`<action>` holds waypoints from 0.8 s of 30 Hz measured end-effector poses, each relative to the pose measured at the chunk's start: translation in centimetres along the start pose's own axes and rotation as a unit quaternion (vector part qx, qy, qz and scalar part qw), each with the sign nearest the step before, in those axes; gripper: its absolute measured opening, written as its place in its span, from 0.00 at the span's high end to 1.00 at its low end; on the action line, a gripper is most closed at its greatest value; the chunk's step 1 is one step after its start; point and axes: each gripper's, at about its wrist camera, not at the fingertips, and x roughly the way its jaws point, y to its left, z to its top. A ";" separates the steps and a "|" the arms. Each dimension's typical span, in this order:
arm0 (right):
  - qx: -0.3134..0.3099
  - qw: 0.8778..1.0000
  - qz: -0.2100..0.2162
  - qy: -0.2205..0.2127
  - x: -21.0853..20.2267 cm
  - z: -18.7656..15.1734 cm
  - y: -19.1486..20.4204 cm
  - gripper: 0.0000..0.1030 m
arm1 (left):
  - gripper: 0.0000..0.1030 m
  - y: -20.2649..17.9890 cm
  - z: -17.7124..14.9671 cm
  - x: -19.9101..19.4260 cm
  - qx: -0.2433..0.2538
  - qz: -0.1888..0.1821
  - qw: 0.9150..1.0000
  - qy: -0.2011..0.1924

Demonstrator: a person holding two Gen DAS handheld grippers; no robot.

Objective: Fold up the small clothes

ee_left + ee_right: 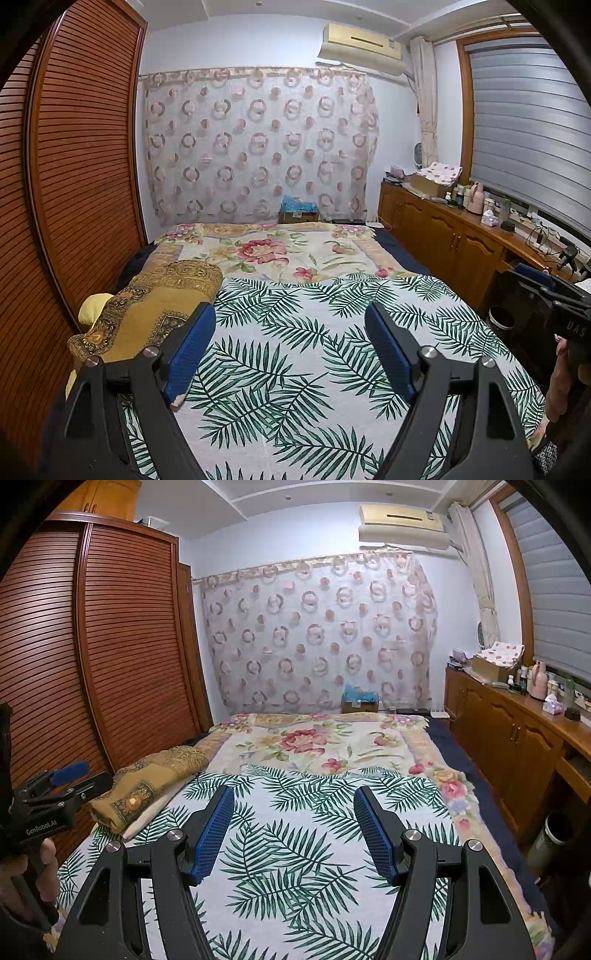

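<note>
My left gripper (290, 308) hangs open over a bed sheet with green palm leaves (295, 369), nothing between its blue pads. My right gripper (294, 792) is open too, empty, above the same palm-leaf sheet (295, 867). In the right wrist view the left gripper (83, 775) shows at the left edge, held by a hand. The right gripper (554, 286) appears at the right edge of the left wrist view. No small garment shows in either view. A folded golden patterned blanket (155, 306) lies on the bed's left side, just beyond the left gripper's left finger.
A floral blanket (266, 251) covers the far half of the bed. A slatted wooden wardrobe (85, 166) stands close on the left. On the right, a wooden cabinet (443, 236) carries bottles and boxes. A waste bin (501, 317) sits beside the bed.
</note>
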 end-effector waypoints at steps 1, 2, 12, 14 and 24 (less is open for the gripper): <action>-0.002 1.000 0.000 -0.001 0.0 0.0 -0.1 0.33 | 0.19 0.0 0.0 -0.1 0.000 0.000 1.000 0.000; -0.003 1.000 0.001 -0.001 0.0 0.0 -0.3 0.33 | 0.19 0.0 0.0 -0.1 0.000 0.000 1.000 0.000; -0.004 1.000 0.005 -0.001 0.1 0.1 -0.9 0.33 | 0.19 0.0 0.0 0.0 0.000 0.000 1.000 0.000; -0.005 1.000 0.006 -0.001 0.1 0.2 -1.1 0.33 | 0.19 0.0 0.0 0.0 0.000 0.000 1.000 0.000; -0.004 1.000 0.008 -0.001 0.1 0.2 -1.4 0.33 | 0.19 0.1 -0.1 0.0 0.000 0.000 1.000 0.000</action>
